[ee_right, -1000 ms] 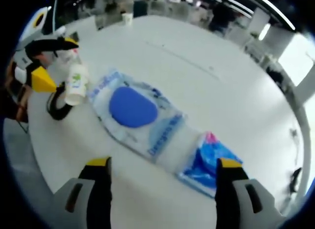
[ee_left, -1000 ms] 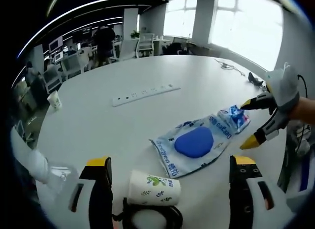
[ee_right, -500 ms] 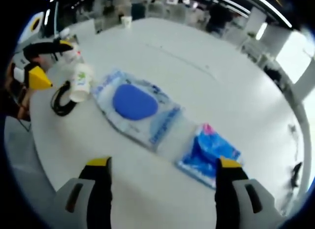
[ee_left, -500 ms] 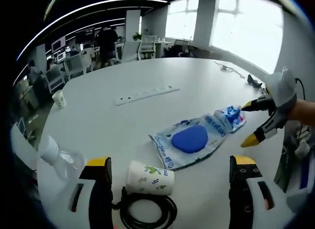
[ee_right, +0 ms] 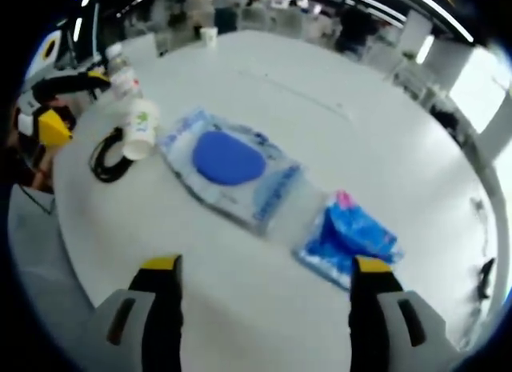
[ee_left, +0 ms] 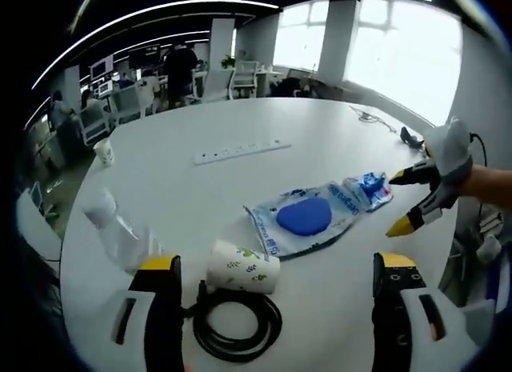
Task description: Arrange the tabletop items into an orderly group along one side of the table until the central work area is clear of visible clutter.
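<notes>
Both my claws hang released over the smooth white surface (ee_left: 240,188) — left claw (ee_left: 276,308), right claw (ee_right: 264,308), jaws spread, nothing between them. A crinkly clear plastic bag (ee_right: 232,176) with a rounded blue pad inside lies flat mid-surface, touching a crumpled blue packet (ee_right: 350,238). A printed paper cup (ee_left: 242,266) lies tipped against a coiled black cable (ee_left: 232,328), beside a clear plastic bottle (ee_left: 116,228).

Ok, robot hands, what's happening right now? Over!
Left gripper open, right gripper open, both empty. Plastic bag mid-table. Paper cup tipped over by black cable.
</notes>
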